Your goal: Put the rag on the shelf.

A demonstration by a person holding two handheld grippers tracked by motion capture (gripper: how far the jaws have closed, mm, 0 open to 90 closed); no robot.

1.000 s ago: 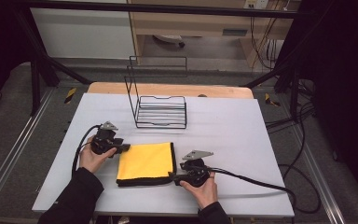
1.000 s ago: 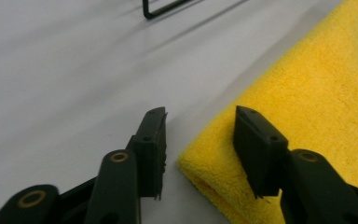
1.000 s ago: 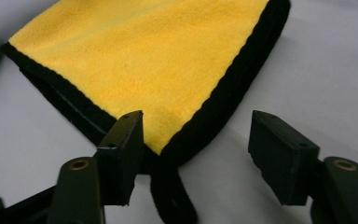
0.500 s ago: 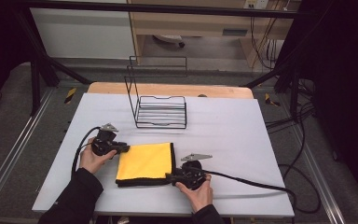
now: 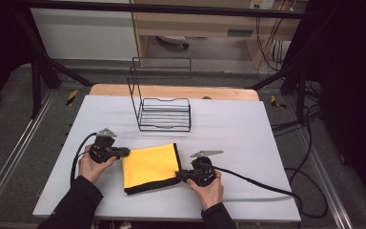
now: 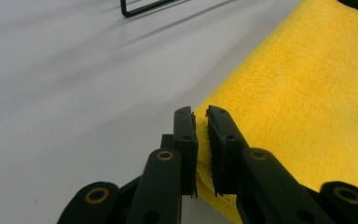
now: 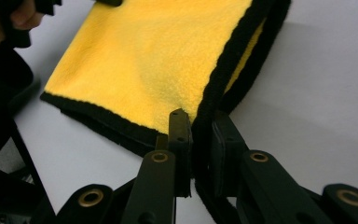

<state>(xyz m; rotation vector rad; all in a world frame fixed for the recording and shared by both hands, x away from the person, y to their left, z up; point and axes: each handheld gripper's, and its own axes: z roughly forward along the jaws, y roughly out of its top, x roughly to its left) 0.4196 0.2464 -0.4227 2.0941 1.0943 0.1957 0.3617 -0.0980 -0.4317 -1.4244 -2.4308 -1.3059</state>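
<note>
Folded yellow black-edged cloth [image 5: 151,167], flat

Lab: framed rig [image 5: 43,71], trailing cables [image 5: 286,52]

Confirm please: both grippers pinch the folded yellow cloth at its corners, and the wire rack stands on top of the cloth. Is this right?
Not quite. The wire rack does not stand on the cloth; the high view shows it on the bare table, farther from the person and apart from the cloth. The rest holds: the left gripper and right gripper each pinch a corner.
</note>
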